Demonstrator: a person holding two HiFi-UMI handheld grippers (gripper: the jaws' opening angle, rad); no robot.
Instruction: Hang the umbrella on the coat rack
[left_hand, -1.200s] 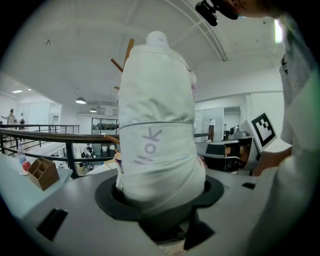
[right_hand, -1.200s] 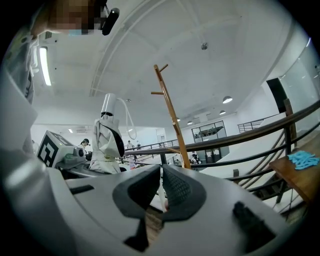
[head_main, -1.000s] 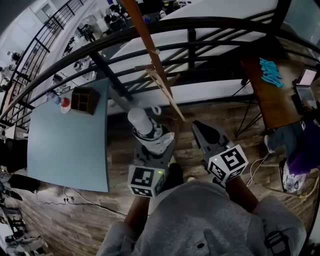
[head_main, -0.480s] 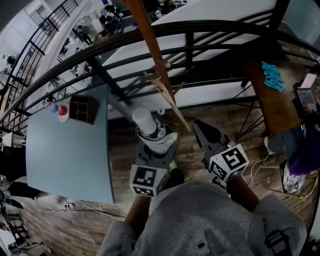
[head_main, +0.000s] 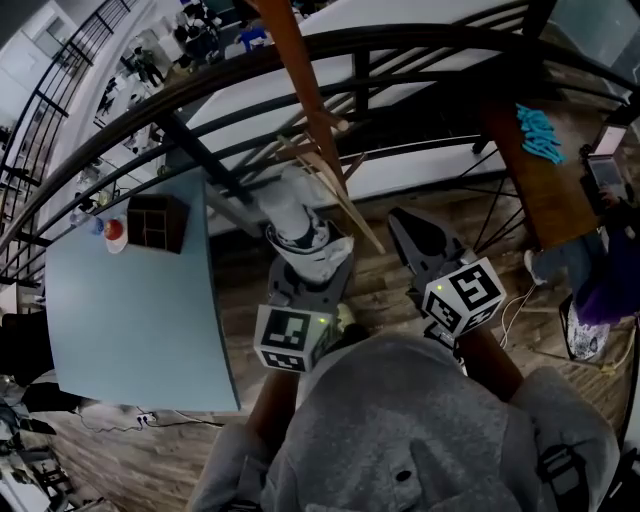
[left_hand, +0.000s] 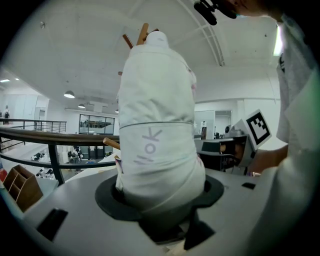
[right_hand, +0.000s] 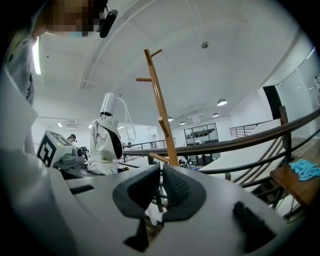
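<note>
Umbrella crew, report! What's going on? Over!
Left gripper shut on folded white umbrella. Right gripper shut, empty. Wooden coat rack just ahead, umbrella not yet hung. Nothing seen in the way.

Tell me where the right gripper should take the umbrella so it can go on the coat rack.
Probably the cord loop at the handle, approached from the side of the right gripper. The left gripper clamps the folded umbrella low down, upright, handle up, so the loop hangs free on the side toward the coat rack.
</note>
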